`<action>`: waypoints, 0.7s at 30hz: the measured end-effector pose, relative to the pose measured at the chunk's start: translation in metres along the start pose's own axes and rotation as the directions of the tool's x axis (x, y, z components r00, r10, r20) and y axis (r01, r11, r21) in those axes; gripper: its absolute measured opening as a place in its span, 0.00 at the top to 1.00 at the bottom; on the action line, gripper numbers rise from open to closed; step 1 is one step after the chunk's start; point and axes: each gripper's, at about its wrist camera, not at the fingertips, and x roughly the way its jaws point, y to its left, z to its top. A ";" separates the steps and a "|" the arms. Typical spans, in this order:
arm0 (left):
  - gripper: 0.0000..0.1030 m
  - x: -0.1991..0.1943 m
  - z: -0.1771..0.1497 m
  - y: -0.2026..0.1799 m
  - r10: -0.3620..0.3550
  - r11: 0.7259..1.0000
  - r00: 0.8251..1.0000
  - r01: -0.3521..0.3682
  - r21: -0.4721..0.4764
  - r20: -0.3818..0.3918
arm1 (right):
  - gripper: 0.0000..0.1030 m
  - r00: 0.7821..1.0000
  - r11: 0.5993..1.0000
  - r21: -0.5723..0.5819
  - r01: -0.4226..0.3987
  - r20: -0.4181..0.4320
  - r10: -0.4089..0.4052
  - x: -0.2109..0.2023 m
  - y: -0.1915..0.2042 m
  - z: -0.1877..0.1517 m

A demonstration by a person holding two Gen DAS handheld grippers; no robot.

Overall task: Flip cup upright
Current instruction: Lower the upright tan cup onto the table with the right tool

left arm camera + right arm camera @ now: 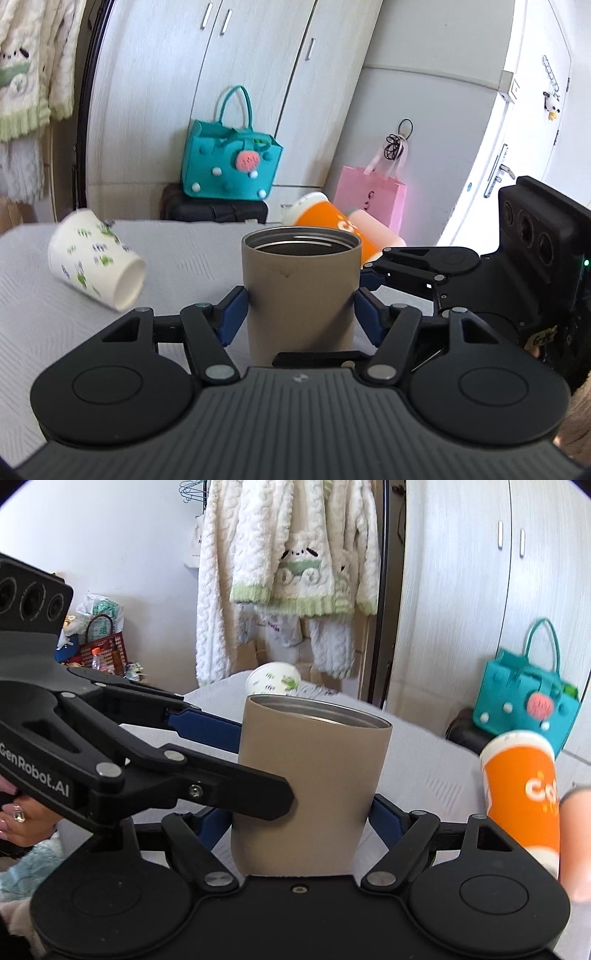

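A tan metal cup (301,291) stands upright, mouth up, on the white table (33,325). It also shows in the right wrist view (310,794). My left gripper (301,306) has a blue pad against each side of the cup. My right gripper (301,812) also straddles the cup with its fingers at the cup's sides. In the left wrist view the right gripper's fingers (402,266) reach the cup from the right. In the right wrist view the left gripper's fingers (221,794) press on the cup from the left.
A white paper cup with green prints (98,264) lies on its side at the left. An orange cup (332,225) and a peach cup (376,230) lie behind. A teal bag (229,162) and a pink bag (369,197) stand beyond the table.
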 end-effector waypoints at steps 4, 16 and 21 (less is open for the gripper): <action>0.39 0.002 0.005 0.002 0.036 0.998 0.998 -0.038 0.051 0.049 | 0.19 0.998 0.999 -0.039 0.028 0.066 -0.025 0.006 -0.002 0.004; 0.39 0.020 0.002 0.009 0.078 0.994 0.995 -0.082 0.072 0.058 | 0.19 0.983 0.978 -0.150 0.142 0.141 -0.121 0.033 0.003 -0.001; 0.39 0.026 0.003 0.008 0.071 0.993 0.995 -0.076 0.084 0.067 | 0.19 0.972 0.964 -0.178 0.198 0.166 -0.169 0.034 0.004 -0.005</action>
